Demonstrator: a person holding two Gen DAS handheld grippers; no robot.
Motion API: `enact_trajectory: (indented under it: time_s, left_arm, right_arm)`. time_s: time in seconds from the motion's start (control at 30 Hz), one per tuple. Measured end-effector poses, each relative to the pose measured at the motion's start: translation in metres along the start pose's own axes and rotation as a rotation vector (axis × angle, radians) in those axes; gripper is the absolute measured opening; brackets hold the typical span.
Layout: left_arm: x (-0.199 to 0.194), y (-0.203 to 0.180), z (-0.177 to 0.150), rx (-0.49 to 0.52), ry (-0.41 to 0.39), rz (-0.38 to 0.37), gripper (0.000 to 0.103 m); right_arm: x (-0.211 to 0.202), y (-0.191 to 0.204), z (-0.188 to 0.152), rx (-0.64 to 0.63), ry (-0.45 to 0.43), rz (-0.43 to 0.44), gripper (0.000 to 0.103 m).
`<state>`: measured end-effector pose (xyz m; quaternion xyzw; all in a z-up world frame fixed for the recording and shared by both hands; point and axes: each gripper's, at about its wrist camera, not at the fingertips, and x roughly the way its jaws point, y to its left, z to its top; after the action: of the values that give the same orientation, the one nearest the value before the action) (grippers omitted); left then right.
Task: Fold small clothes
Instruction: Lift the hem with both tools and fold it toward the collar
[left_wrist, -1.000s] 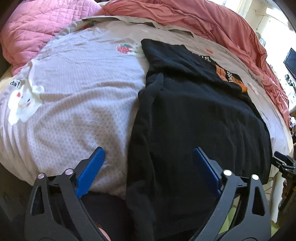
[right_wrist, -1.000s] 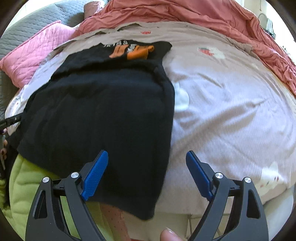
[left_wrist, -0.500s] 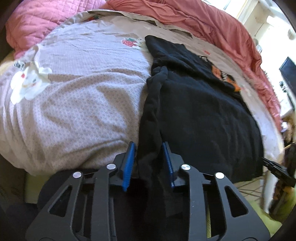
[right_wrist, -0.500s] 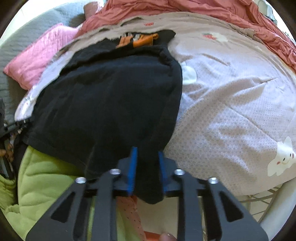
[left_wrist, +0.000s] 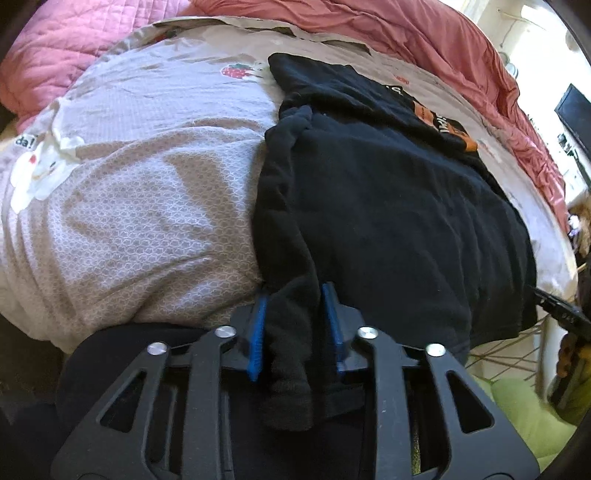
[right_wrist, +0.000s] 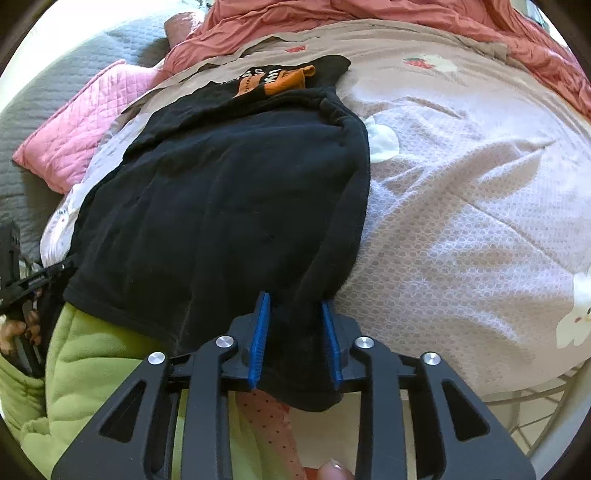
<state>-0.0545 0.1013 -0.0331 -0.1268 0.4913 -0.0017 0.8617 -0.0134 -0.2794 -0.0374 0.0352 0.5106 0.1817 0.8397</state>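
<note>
Count, both wrist views:
- black garment (left_wrist: 388, 206): 1, with orange print
- grippers: 2, left (left_wrist: 293, 325) and right (right_wrist: 295, 332), each clamped on the garment's near edge
- patterned sheet (left_wrist: 147, 192): 1
- pink pillow (right_wrist: 77, 129): 1
- red duvet (left_wrist: 424, 44): 1
- green blanket (right_wrist: 103, 369): 1

A patterned bedsheet (left_wrist: 155, 206) with a strawberry print (left_wrist: 238, 70) covers the bed. A pink quilt (left_wrist: 74, 40) and a red blanket (left_wrist: 406, 33) lie at its far edge. A green blanket (right_wrist: 99, 373) lies beside the bed.
</note>
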Motion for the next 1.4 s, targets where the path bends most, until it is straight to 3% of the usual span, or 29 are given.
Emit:
enact_trajectory:
  time_s: [0.03,0.1,0.3,0.5,0.8,0.97,1.1,1.4]
  left_arm:
    - [-0.001,-0.001,0.0,-0.004,-0.006,-0.001,0.007]
    - [-0.003,-0.003,0.0,0.002,-0.015,0.003,0.005]
    - [-0.023,-0.008,0.008,0.009,-0.09,-0.016,0.004]
    - [-0.047,-0.007,0.022,-0.034,-0.157,-0.073,0.004]
    - [-0.054,-0.011,0.079,-0.06,-0.241,-0.092,0.004]
    - [-0.043,-0.012,0.122,-0.067,-0.278,-0.064,0.004]
    - [-0.028,0.0,0.153,-0.133,-0.289,-0.089,0.004]
    - [0.028,0.005,0.204,-0.206,-0.289,-0.046,0.004]
  right_arm:
    - [-0.002,-0.003,0.0,0.012,-0.001,0.007,0.013]
    - [-0.005,-0.009,0.001,0.039,-0.005,0.033,0.009]
    - [-0.016,-0.01,0.007,0.049,-0.046,0.091,0.009]
    - [-0.037,-0.009,0.027,0.026,-0.15,0.14,0.009]
    - [-0.049,-0.021,0.084,0.024,-0.303,0.146,0.008]
    - [-0.043,-0.03,0.125,0.038,-0.373,0.12,0.008]
    - [-0.032,-0.037,0.156,0.046,-0.404,0.091,0.008]
    - [0.023,-0.048,0.214,0.096,-0.352,0.033,0.008]
